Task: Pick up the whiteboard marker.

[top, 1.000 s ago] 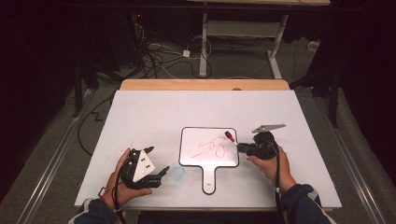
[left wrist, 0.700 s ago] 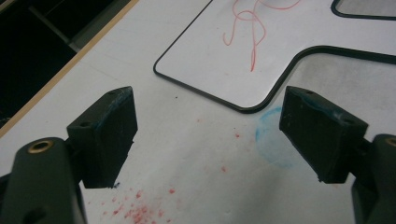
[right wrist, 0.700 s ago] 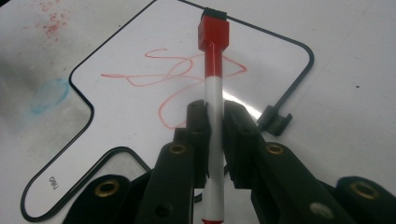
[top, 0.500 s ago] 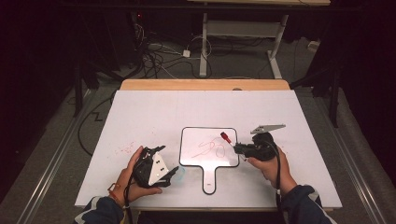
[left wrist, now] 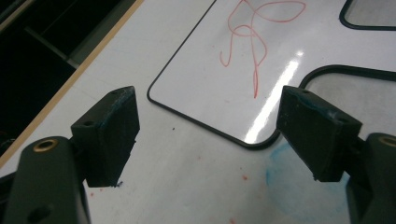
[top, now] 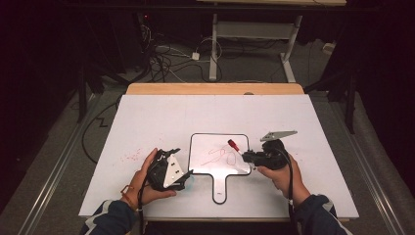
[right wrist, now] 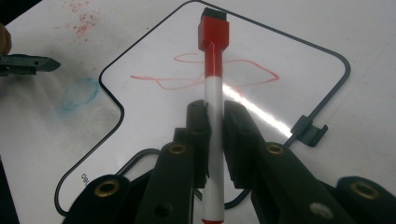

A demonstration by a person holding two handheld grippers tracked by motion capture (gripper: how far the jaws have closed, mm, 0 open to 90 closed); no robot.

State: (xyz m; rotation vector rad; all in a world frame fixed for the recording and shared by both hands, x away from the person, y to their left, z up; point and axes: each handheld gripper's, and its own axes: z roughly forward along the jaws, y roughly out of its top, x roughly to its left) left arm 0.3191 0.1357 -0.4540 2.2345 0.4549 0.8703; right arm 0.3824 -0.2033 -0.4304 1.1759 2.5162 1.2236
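The marker (right wrist: 212, 112) is a slim white barrel with a red cap (right wrist: 214, 33), lying lengthwise along the right tongs (right wrist: 214, 122), cap end pointing away over the glossy paddle-shaped whiteboard (top: 215, 164) with its thin black rim and red scribble (right wrist: 205, 74). Those tongs are clamped tight on the barrel. The left tongs (left wrist: 210, 135) hang wide apart with nothing in them, over the white counter (top: 161, 117) by the board's corner. A blue smudge (left wrist: 299, 186) shows close up.

Overhead light is hitting the table (top: 147, 112) hard — surroundings are falling off to near black in the high view. Glare streak is running across the whiteboard (right wrist: 289, 60) in both gripper views. Near jaws are reading soft and dark — board surface is staying sharp. High view is looking grainy, low-res.
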